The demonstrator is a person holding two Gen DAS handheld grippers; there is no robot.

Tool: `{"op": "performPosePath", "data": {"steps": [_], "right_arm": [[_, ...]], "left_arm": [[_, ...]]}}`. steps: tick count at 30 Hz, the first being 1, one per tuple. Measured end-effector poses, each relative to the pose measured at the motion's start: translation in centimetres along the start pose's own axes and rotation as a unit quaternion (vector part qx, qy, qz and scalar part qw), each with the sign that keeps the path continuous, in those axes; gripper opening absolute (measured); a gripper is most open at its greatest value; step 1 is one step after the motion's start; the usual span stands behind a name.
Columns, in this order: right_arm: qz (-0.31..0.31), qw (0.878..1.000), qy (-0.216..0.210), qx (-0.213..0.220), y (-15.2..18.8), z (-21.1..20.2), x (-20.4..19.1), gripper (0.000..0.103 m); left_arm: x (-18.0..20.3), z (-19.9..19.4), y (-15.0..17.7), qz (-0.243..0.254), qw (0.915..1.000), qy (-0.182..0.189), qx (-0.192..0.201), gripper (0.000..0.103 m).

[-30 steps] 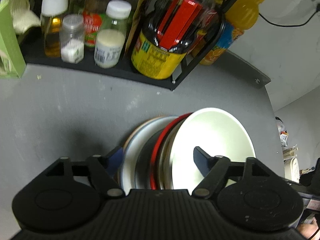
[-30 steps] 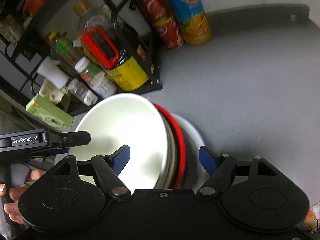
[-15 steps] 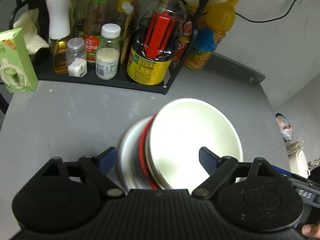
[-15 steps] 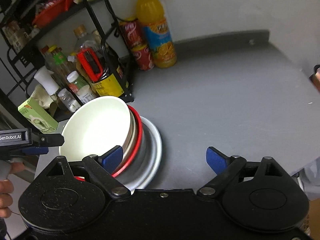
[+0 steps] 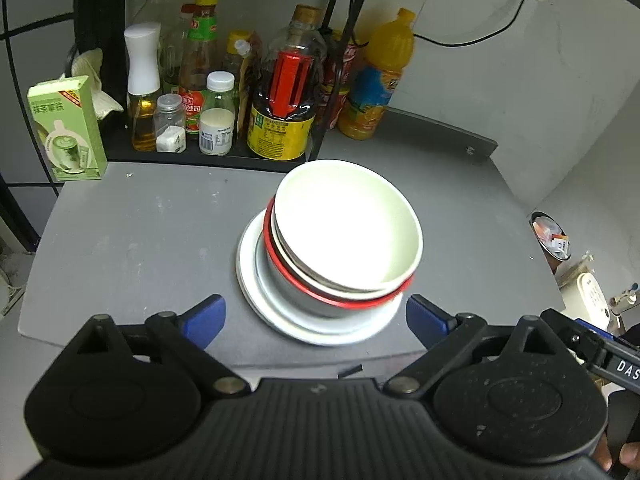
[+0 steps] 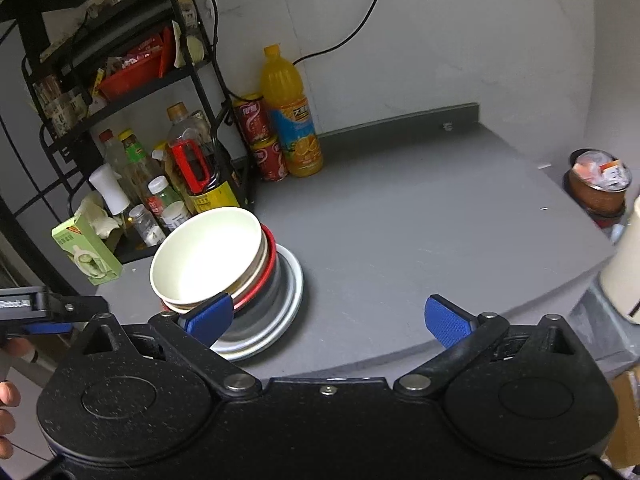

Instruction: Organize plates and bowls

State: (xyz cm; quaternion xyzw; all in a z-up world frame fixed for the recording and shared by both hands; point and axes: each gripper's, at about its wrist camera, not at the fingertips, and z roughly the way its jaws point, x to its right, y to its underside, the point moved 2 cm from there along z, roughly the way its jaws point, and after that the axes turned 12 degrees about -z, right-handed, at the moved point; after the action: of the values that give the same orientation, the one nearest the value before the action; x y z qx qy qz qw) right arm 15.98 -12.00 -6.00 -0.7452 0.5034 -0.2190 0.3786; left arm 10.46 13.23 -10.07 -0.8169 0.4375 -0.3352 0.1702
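A stack stands on the grey table (image 5: 140, 240): a white bowl (image 5: 348, 232) on top, a red-rimmed bowl (image 5: 320, 294) under it, and a white plate (image 5: 280, 320) at the bottom. The stack also shows in the right wrist view, with the white bowl (image 6: 204, 256) and the plate (image 6: 292, 284). My left gripper (image 5: 316, 318) is open and empty, held back from the stack near the table's front edge. My right gripper (image 6: 328, 318) is open and empty, to the right of the stack and above the table (image 6: 420, 220).
A black rack (image 5: 208, 156) with sauce bottles, jars and a big dark oil bottle (image 5: 284, 112) stands behind the stack. A green box (image 5: 66, 128) is at the left, an orange juice bottle (image 6: 290, 120) and red cans (image 6: 264, 148) at the back. A bin (image 6: 598, 188) sits off the table's right edge.
Both grippers have pulled back and up from the stack. The bowls and plate, close between the fingers before, now stand free on the table, farther off.
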Motion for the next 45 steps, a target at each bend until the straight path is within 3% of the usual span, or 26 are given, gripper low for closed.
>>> {"op": "performPosePath", "data": {"steps": [3, 22, 36, 45], "right_arm": [[-0.005, 1.0, 0.012, 0.009, 0.6, -1.5, -0.2, 0.103], [-0.014, 0.998, 0.038, 0.054, 2.5, -7.9, -1.9, 0.103], [-0.012, 0.995, 0.076, 0.068, 3.7, -10.2, -2.2, 0.103], [-0.012, 0.995, 0.069, 0.065, 4.1, -10.7, -2.5, 0.103]], "left_arm": [[0.1, -1.5, 1.0, 0.001, 1.0, 0.001, 0.007, 0.102], [1.1, -8.8, 5.9, 0.014, 0.9976, 0.03, 0.061, 0.102], [1.4, -11.1, 7.8, 0.056, 0.9951, 0.029, 0.076, 0.102], [1.4, -11.6, 8.6, 0.078, 0.9936, 0.025, 0.078, 0.102]]}}
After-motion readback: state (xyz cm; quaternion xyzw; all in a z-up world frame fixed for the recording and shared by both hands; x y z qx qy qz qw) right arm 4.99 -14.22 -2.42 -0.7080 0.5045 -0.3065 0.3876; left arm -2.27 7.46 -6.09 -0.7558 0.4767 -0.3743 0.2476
